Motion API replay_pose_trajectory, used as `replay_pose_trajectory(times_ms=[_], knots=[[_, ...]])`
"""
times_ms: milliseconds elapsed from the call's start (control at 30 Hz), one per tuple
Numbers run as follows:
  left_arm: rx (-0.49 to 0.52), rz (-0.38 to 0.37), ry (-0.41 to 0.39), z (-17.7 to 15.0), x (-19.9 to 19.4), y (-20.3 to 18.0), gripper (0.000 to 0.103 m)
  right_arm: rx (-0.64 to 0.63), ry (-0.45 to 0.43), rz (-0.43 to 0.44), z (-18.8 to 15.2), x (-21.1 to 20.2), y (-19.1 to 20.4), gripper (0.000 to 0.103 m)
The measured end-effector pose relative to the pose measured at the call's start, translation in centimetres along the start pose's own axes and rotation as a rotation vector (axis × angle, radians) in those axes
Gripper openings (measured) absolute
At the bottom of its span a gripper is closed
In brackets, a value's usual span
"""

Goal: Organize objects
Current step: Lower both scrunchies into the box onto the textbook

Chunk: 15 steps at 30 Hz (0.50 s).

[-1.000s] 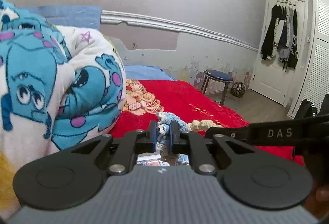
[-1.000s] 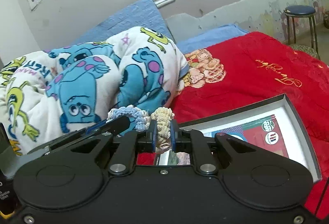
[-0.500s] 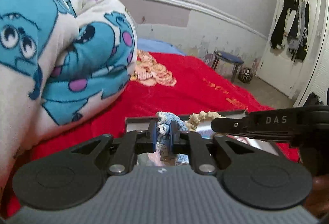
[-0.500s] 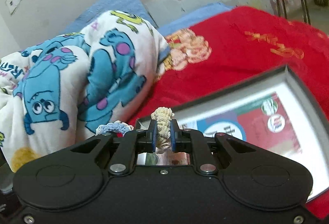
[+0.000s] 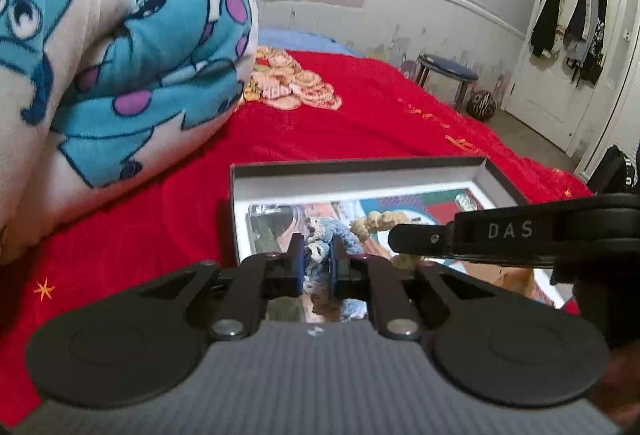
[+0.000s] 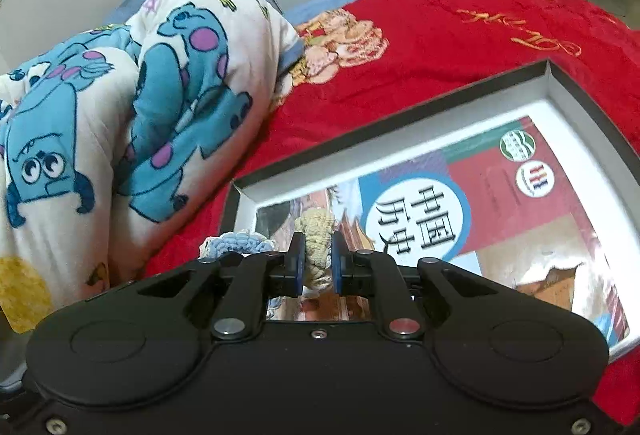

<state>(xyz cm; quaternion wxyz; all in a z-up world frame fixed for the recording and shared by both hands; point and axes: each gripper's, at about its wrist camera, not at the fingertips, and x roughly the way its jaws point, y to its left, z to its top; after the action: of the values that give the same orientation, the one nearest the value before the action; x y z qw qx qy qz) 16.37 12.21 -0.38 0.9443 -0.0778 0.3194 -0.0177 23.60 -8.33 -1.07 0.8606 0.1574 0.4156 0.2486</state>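
My left gripper [image 5: 316,263] is shut on a blue crocheted piece [image 5: 322,235]. My right gripper [image 6: 316,263] is shut on a cream crocheted piece [image 6: 316,235]. Both hang just above the near left corner of an open dark box [image 6: 400,123] lying on the red bedspread, with a colourful book [image 6: 460,203] flat inside it. The box also shows in the left wrist view [image 5: 360,163], where the right gripper's finger [image 5: 480,235] reaches in from the right with the cream piece [image 5: 374,223]. The blue piece shows at the left in the right wrist view [image 6: 232,245].
A rolled monster-print blanket [image 6: 120,107] lies left of the box on the red bedspread [image 5: 360,115]. A blue-topped stool [image 5: 448,75] and a patterned ball [image 5: 482,105] stand beyond the bed. Clothes hang on a white door [image 5: 576,15].
Both grippers have moved forward and down with their crocheted pieces, from beside the blanket to over the box's near left corner. The box and book now fill more of both views.
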Motion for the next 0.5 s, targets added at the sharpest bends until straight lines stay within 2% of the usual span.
replay_pose_trajectory(times_ms=[500], knots=[[0.007,0.047,0.030,-0.7,0.0,-0.2,0.017,-0.002,0.048,0.016,-2.3,-1.2,0.1,0.014]])
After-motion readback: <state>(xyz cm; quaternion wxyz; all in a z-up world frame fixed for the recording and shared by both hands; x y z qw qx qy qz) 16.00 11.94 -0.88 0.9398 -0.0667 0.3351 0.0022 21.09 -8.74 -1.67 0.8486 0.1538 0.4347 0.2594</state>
